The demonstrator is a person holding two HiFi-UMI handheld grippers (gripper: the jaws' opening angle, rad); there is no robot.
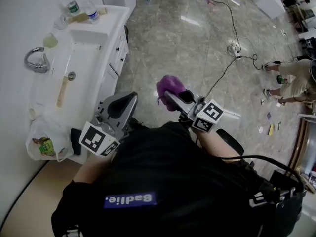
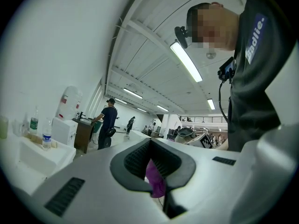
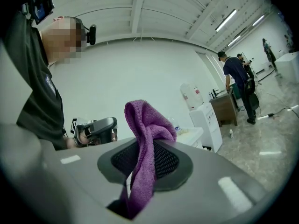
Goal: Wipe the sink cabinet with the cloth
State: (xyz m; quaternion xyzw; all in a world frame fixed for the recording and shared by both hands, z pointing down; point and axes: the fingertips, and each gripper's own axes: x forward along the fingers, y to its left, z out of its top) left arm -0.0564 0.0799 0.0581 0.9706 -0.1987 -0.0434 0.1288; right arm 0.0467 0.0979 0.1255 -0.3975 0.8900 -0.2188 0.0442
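the right claw (image 1: 178,98) is clamped on the purple cloth (image 3: 148,120), which stands bunched above the jaw tips with a tail hanging down between the jaws. the cloth is held in the air over the floor, well apart from the white sink cabinet (image 1: 117,53) on the person's left, so wiping contact is judged not yet made. the left claw (image 1: 120,108) stands narrow and grips nothing. the purple sliver in its slot is judged to be the cloth beyond it. to do the step well, turn the right claw toward the cabinet front and lower it. present the loose bunch of cloth first, so that fabric and not the hard jaw tips meets the painted doors. press lightly and wipe in overlapping passes from the top edge downward. keep the grip firm, since only a narrow fold is pinched. keep the left claw clear of the plastic bag (image 1: 47,137) at the near end of the counter (image 1: 111,21) and of the bottles (image 1: 72,6) at the far end. legible writing: the dark shirt (image 1: 163,181) carries the print "badlie.". the bottle labels and the bag print are too small to read.
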